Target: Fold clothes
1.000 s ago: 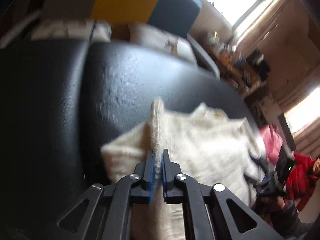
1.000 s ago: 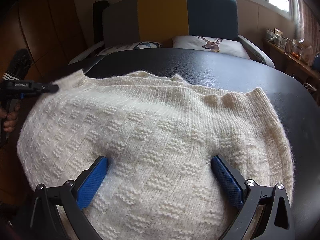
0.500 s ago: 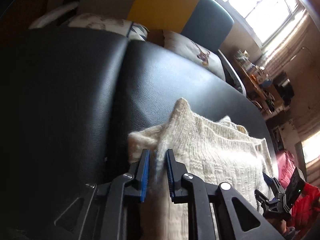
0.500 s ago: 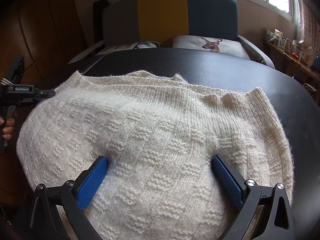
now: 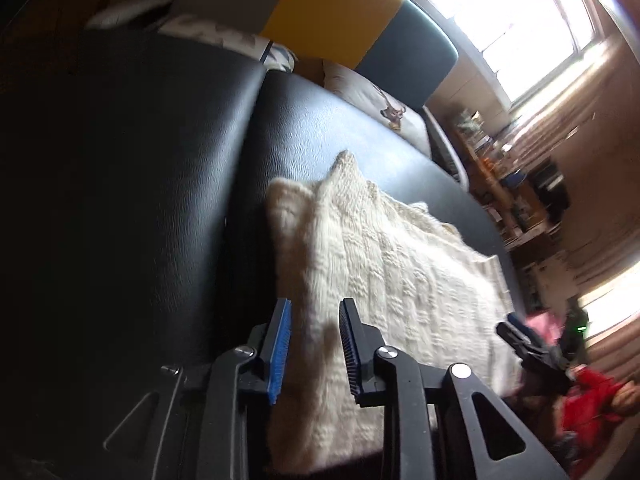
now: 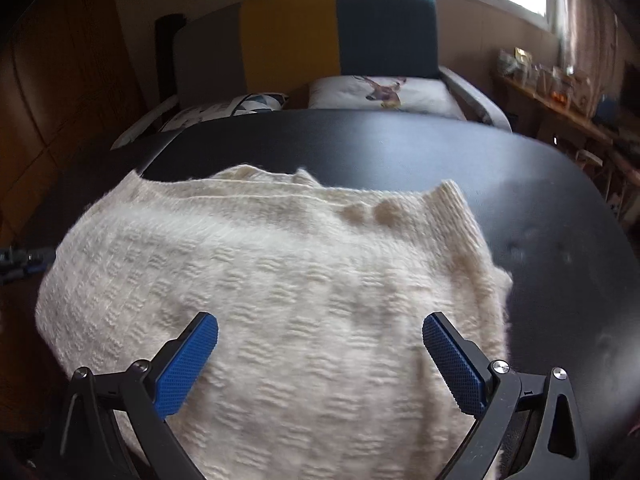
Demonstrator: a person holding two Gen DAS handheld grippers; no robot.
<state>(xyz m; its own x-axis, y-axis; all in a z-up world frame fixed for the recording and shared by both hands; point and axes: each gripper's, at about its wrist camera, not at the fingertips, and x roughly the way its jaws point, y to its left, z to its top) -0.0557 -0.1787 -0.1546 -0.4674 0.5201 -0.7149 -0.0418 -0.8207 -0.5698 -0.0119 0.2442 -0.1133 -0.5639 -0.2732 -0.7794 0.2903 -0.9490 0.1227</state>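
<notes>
Sweater laid flat, fold partly made

The sweater (image 6: 276, 280) lies on the black table (image 6: 400, 148). The left gripper (image 5: 312, 344), parted, and the right gripper (image 6: 320, 360), wide open, hold nothing; further folds probably remain.

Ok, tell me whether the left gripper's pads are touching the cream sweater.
Apart. The left wrist view shows the left gripper open, with gaps between both blue pads and the ridge of the cream sweater running between them.
</notes>
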